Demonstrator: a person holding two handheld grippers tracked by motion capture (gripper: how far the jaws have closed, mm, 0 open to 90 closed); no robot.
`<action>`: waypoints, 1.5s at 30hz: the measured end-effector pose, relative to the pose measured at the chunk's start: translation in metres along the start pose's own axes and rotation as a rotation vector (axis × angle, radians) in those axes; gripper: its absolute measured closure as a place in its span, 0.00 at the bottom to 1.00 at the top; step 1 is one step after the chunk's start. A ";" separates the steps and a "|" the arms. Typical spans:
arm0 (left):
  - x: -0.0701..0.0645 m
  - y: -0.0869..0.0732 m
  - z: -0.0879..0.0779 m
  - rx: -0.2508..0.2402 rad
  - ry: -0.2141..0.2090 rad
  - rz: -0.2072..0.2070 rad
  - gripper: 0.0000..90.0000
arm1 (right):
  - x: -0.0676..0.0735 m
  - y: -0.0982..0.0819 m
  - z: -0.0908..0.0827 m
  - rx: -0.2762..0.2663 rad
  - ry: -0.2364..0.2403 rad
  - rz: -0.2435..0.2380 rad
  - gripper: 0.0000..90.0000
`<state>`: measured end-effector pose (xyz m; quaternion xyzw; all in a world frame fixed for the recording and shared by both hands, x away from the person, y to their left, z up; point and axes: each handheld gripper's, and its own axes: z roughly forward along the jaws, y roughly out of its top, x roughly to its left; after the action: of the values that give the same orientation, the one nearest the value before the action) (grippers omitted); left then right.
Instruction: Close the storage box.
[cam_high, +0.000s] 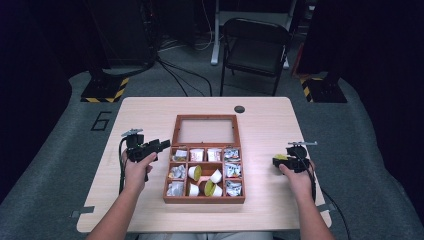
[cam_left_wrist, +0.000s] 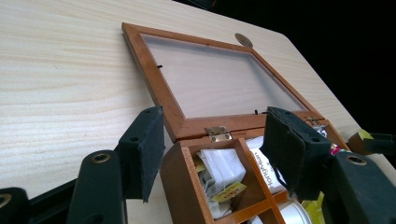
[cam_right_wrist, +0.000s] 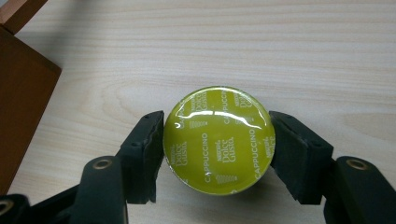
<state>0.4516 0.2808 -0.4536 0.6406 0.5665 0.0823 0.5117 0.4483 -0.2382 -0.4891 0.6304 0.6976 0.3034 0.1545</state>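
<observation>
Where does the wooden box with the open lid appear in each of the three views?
High view: the wooden box sits at the table's centre, lid laid flat behind it.
Left gripper view: its near corner rises between the left gripper's open jaws, lid beyond.
Right gripper view: a brown side at the left edge, beside the capsule in the right gripper.
Shared landmark: the pale wood table.

My box (cam_high: 205, 199) sits mid-table (cam_high: 150, 107), lid (cam_high: 205, 131) flat behind it, capsules (cam_high: 216, 176) and packets (cam_high: 232, 170) in its compartments. My left gripper (cam_high: 159, 145) is just left of it, my right gripper (cam_high: 278, 161) with one capsule (cam_right_wrist: 218, 139) to its right.
</observation>
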 end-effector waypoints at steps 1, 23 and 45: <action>0.000 0.000 0.001 -0.001 0.000 0.003 0.43 | 0.001 -0.001 -0.001 -0.001 -0.007 0.006 0.42; -0.001 -0.001 0.003 0.018 0.012 0.016 0.43 | 0.016 0.003 -0.018 -0.105 -0.004 -0.031 0.32; -0.013 -0.001 0.019 0.042 0.011 0.053 0.38 | 0.084 0.035 -0.007 -0.119 0.175 -0.173 0.32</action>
<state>0.4590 0.2592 -0.4570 0.6657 0.5537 0.0874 0.4925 0.4584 -0.1570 -0.4484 0.5286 0.7411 0.3835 0.1558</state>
